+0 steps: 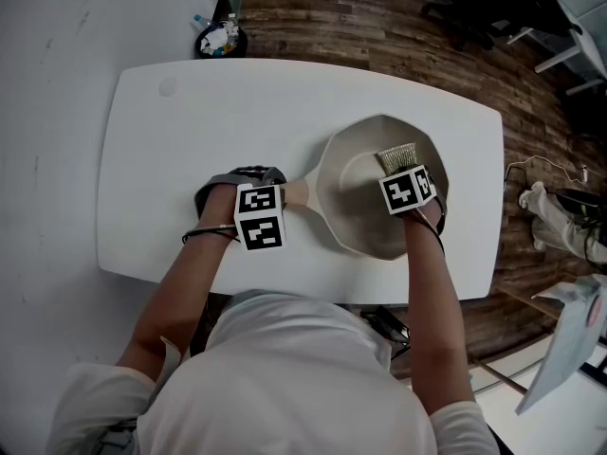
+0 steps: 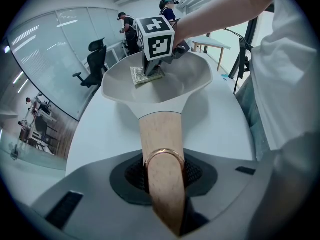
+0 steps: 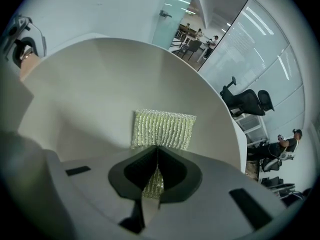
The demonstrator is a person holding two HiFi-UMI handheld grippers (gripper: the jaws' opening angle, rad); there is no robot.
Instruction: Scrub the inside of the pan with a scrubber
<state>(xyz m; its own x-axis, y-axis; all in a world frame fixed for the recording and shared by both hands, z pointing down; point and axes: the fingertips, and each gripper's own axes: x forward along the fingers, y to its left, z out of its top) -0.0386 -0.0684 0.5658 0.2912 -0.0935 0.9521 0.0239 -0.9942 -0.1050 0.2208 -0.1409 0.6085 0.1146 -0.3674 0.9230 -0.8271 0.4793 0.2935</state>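
Left gripper (image 2: 164,173) clamps wooden handle (image 2: 160,134) of cream faceted pan (image 2: 197,79) — right gripper (image 3: 156,171) grasps yellow-green mesh scrubber (image 3: 162,129), protruding ahead of jaws.

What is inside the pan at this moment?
A greenish scrubber, pinched in the right tool, lies against the inside of the pan. The surface beneath it is covered.

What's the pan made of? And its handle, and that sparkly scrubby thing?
Pan: smooth matte cream, maybe coated metal or ceramic; can't tell. Handle: pale wood, faint grain, with a shiny coppery ring. Scrubber: glittery yellow-green woven mesh, probably plastic or metallic fibre.
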